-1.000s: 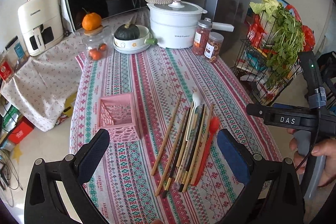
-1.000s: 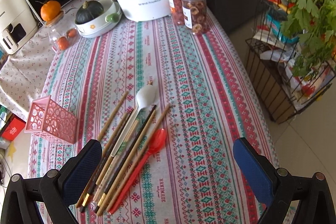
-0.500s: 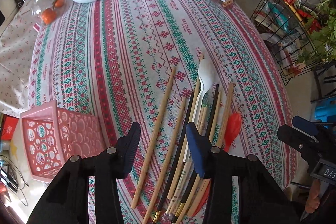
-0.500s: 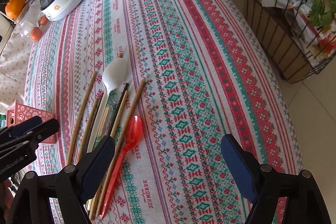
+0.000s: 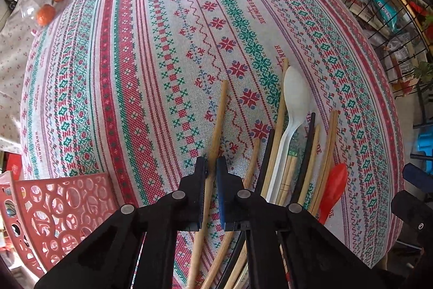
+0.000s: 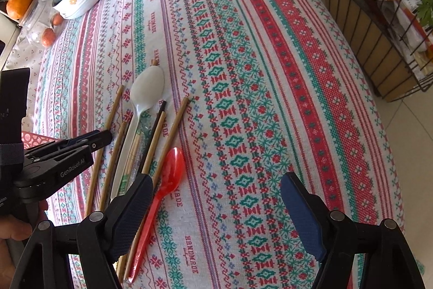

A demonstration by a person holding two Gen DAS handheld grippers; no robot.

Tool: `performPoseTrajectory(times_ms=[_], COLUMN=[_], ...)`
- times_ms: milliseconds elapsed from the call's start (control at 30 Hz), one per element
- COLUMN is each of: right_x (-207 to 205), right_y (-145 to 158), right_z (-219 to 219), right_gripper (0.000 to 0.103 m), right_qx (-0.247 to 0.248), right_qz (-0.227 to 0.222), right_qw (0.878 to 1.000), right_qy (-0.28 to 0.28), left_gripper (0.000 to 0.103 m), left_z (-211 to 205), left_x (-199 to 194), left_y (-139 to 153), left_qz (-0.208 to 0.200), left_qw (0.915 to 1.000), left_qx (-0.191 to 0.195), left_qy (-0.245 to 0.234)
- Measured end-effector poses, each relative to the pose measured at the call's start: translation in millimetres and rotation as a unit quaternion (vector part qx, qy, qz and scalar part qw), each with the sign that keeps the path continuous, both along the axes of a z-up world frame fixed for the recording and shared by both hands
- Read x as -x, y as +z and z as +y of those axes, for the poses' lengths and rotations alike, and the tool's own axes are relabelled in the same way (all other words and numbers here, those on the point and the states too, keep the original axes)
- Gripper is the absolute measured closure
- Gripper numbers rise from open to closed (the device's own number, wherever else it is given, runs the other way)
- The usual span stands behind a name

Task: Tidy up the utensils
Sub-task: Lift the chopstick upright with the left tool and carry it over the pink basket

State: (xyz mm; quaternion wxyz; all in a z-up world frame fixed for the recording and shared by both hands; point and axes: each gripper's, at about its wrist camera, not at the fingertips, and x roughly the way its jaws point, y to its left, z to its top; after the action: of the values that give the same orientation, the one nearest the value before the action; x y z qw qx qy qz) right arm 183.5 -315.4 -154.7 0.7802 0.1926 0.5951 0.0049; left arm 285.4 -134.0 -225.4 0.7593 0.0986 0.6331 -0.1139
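— Jaws on my left gripper?
— Just closed, clenching the leftmost chopstick on the desk.
— Right gripper?
— Released wide above the red spoon; only the left view shows the pink basket's open side.

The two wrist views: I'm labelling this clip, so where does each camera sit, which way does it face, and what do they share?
Left wrist: on the left tongs, looking steeply down at the tablecloth; its pads have just closed on the leftmost wooden chopstick, pink basket at lower left.
Right wrist: on the right tongs, open, tilted down over the red spoon; a hand shows.
Shared: white spoon, chopstick row.
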Motion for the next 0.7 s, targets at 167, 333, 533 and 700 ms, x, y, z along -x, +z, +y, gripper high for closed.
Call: performPoseTrajectory(times_ms=[167, 333, 533, 700], right_x=[-5.4, -15.1, -30.8, -46.9], right_y=[-4.9, -13.8, -26.5, -38.5], right_z=[7.0, 15.9, 31.4, 46.1], right_gripper=[0.024, 0.035, 0.054, 0.069], right_qx=[0.0, -0.009, -0.026, -0.017], right_qz=[0.003, 0.006, 0.003, 0.007], right_qw=[1.0, 1.0, 1.0, 1.0], right_qy=[0.007, 0.011, 0.012, 0.013], left_gripper=[0.096, 0.097, 0.097, 0.097], left_z=[8.4, 21.2, 56.0, 92.8], left_x=[24.7, 60.8, 107.3, 136.3], left_y=[29.3, 83.6, 143.3, 156.7], left_qz=[-0.048, -0.106, -0.165, -0.192], left_qw=[0.9986, 0.993, 0.9823, 0.9746], left_qx=[0.017, 0.038, 0.083, 0.116], left_qy=[-0.015, -0.035, -0.033, -0.009])
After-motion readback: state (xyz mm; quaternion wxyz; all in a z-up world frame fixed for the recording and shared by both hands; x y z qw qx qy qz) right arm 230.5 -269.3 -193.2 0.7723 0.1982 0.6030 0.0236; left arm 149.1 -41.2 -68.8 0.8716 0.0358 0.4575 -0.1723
